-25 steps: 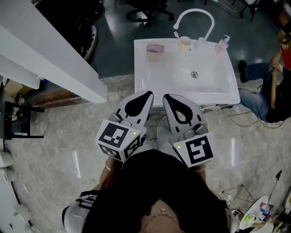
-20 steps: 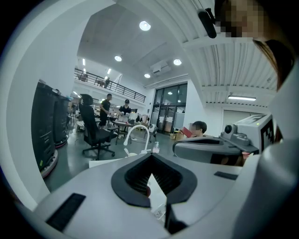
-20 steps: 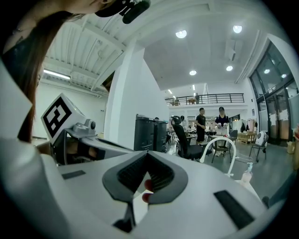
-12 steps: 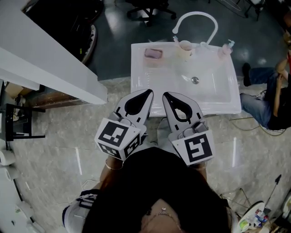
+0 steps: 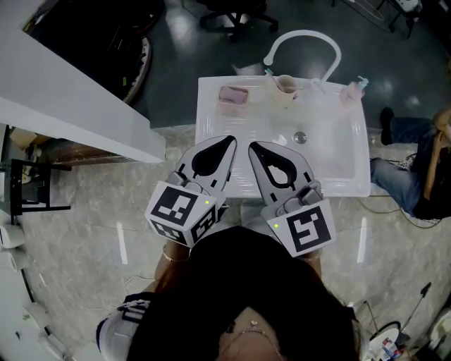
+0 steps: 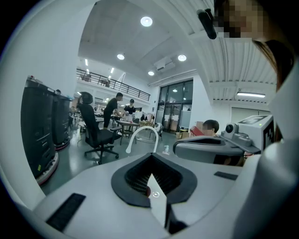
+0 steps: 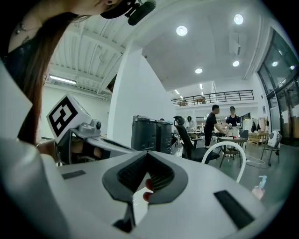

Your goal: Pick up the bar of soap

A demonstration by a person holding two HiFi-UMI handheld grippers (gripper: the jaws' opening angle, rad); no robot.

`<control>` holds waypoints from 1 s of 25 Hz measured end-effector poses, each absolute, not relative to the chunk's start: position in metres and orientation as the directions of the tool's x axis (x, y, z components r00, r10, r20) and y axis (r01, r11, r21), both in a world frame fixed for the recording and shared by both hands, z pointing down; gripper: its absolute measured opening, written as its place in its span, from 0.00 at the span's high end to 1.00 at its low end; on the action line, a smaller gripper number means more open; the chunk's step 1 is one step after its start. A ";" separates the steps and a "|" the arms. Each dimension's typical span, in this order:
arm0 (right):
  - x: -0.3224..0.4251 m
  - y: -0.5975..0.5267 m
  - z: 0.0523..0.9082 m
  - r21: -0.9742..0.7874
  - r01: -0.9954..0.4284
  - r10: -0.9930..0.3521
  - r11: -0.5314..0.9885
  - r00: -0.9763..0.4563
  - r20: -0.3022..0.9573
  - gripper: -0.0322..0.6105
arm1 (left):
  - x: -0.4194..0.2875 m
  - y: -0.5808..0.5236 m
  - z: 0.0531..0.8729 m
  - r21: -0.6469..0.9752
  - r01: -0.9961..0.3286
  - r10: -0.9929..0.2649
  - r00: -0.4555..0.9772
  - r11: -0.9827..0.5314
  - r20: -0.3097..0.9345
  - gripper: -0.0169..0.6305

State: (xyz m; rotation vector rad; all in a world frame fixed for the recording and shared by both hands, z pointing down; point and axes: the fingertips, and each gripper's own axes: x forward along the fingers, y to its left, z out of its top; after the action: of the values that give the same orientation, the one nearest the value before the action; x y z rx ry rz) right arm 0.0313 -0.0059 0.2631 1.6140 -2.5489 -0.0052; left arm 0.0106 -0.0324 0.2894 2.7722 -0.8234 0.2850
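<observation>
The jaws of the left gripper (image 5: 230, 143) are seen pressed together in the left gripper view (image 6: 151, 173), with nothing caught between them. The jaws of the right gripper (image 5: 253, 147) are likewise closed on nothing in the right gripper view (image 7: 146, 171). Both grippers are held side by side, close but not touching, with their tips over the near edge of the white sink (image 5: 331, 182), towards its left half.

The bar of soap (image 5: 233, 94) is found lying flat on the sink's far left corner, pink, well apart from both grippers and untouched. A cup (image 5: 285, 84) is stood at the back of the sink, just right of the soap. A curved white tap (image 5: 303, 35) is arched over the sink's back edge, and a small pink bottle (image 5: 349, 89) is placed at the far right corner. The drain (image 5: 300, 137) is seen in the middle of the basin.

Beyond the sink an office chair (image 5: 232, 14) is stood on the dark floor. To the right of the sink a seated person (image 5: 423, 166) is partly shown. To the left of the sink a white slab (image 5: 70, 95) is set at a slant
</observation>
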 end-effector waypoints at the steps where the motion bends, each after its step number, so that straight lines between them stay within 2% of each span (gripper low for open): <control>1: 0.036 -0.010 0.263 0.069 -0.899 -0.900 0.432 -0.424 0.103 0.95 | 0.015 -0.037 0.289 0.167 -0.559 -0.513 0.820 -0.812 0.252 0.98; 10: 0.070 -0.044 0.264 0.027 -0.877 -0.875 0.480 -0.477 0.080 0.95 | 0.043 -0.064 0.291 0.165 -0.616 -0.566 0.780 -0.770 0.267 0.97; 20: 0.081 -0.073 0.269 -0.008 -0.859 -0.857 0.512 -0.511 0.060 0.95 | 0.030 -0.086 0.295 0.165 -0.680 -0.623 0.726 -0.715 0.292 0.97; 25: 0.074 -0.090 0.279 0.029 -0.862 -0.859 0.506 -0.502 0.099 0.95 | 0.026 -0.104 0.295 0.176 -0.677 -0.620 0.730 -0.715 0.288 0.98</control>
State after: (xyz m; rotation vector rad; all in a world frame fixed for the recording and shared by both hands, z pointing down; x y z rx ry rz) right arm 0.0745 -0.0903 0.2785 1.5123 -2.6386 0.0370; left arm 0.0257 -0.1038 0.2948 2.6650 -1.0209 0.3026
